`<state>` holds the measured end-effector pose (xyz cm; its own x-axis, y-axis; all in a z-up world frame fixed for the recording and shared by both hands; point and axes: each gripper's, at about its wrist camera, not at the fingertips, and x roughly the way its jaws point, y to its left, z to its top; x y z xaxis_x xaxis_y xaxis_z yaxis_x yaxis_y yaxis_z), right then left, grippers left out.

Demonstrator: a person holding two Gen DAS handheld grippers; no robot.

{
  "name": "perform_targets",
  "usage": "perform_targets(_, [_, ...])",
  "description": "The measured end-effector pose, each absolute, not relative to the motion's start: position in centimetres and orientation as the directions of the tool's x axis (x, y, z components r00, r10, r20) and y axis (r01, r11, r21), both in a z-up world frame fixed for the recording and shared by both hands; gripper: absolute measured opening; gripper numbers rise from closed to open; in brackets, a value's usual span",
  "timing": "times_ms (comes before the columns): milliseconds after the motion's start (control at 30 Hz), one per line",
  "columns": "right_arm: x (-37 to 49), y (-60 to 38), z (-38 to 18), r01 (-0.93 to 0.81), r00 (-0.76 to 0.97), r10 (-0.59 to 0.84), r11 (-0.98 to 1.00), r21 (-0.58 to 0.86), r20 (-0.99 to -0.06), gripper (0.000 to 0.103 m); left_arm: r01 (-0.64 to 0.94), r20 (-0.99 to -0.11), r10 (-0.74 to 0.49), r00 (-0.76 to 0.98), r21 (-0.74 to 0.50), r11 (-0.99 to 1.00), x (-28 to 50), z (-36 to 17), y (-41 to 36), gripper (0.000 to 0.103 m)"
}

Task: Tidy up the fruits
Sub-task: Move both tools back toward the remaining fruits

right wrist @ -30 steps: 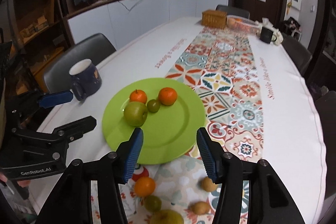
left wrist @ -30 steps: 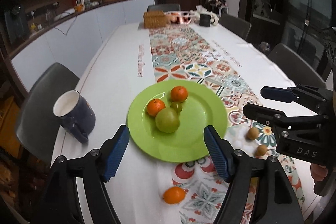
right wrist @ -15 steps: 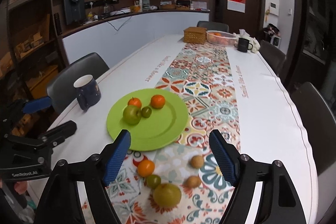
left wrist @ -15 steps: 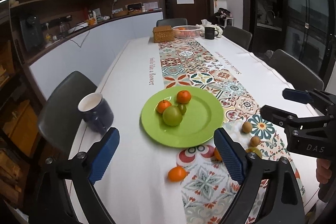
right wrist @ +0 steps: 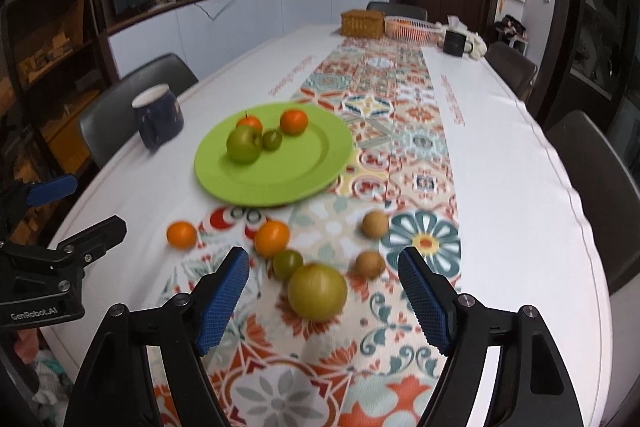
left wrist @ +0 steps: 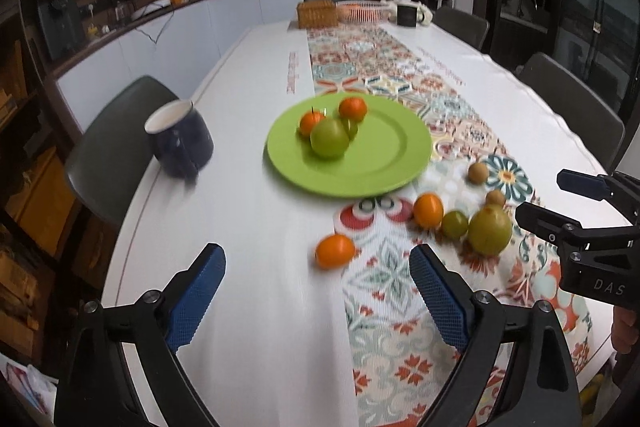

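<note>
Both grippers farther back from the green plate [left wrist: 352, 163] than before, jaws apart, empty; "DAS", "GenRobot.AI" labels.

My left gripper [left wrist: 318, 289] hangs wide open above an orange [left wrist: 335, 251]; the green plate [left wrist: 384, 163] lies beyond.

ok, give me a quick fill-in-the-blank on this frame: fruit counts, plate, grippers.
1. The green plate holds ____ fruits.
2. Off the plate, ____ fruits lie loose on the table, among them the large yellow-green fruit.
3. The right gripper and the left gripper both have their jaws ____.
4. The blue mug stands to the ____ of the plate in both views.

Missing words: four; six; open; left
</note>
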<state>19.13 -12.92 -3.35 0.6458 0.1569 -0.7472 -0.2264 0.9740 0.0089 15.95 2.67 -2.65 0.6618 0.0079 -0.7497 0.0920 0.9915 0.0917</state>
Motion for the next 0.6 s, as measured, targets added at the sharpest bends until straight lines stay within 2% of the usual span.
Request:
perform_targets(300, [19.6,-12.6,-6.8,-0.218,0.559,0.115,0.976,-0.012,-0.821,0.077,0.107,-0.812,0.054,0.582,0.143,0.984,16.3,-6.7,2.9,0.095])
perform_targets(600, [20.7,-12.5,-9.0,-0.209,0.510,0.091,0.978,-0.021,-0.855,0.077,0.125,-0.827,0.046,0.561,0.140,0.982,18.1,-8.6,3.0,0.094])
